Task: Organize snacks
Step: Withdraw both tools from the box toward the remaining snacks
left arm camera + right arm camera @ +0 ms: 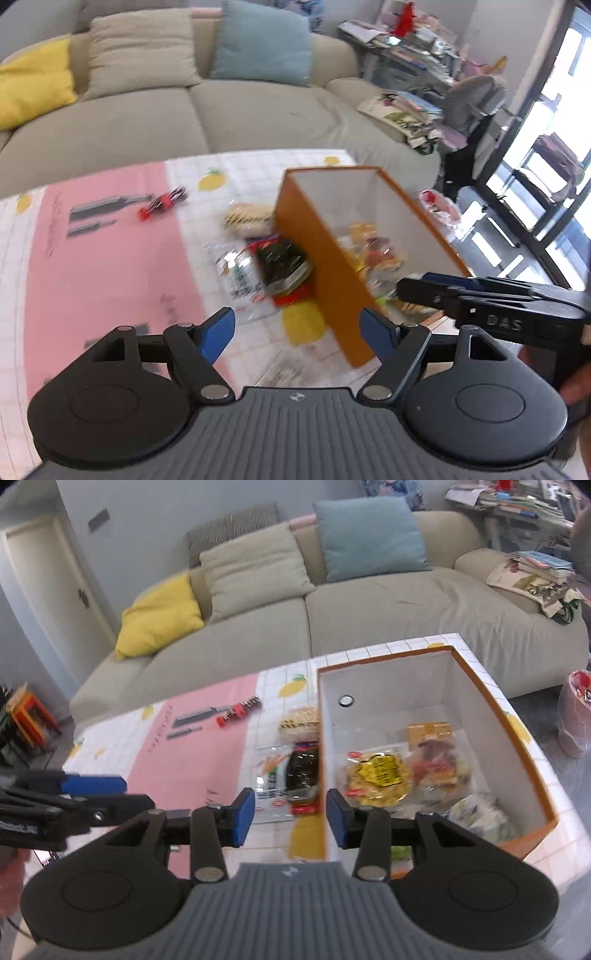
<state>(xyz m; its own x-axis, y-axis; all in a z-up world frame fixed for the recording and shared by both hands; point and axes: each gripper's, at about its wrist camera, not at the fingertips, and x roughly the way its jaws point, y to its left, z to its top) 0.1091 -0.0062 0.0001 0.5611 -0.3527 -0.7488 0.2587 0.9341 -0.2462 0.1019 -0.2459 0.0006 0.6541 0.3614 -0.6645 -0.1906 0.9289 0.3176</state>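
Orange box (524, 734), snack packets (376, 775) inside.
My left gripper (297, 332) spread wide, right gripper (290, 818) part-open; both empty.

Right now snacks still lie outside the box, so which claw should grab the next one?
Left claw: probably, it's open, empty, above the dark packet; the right claw straddles the box wall.

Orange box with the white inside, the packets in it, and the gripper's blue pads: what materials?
Orange box with white inside: looks like rigid cardboard, matte; thin straight walls, crisp orange rim.
Clear snack packets in it: thin plastic film, glossy; crinkled, contents show through.
Blue pads on the right gripper: probably rubber or soft plastic, matte; cannot tell which.
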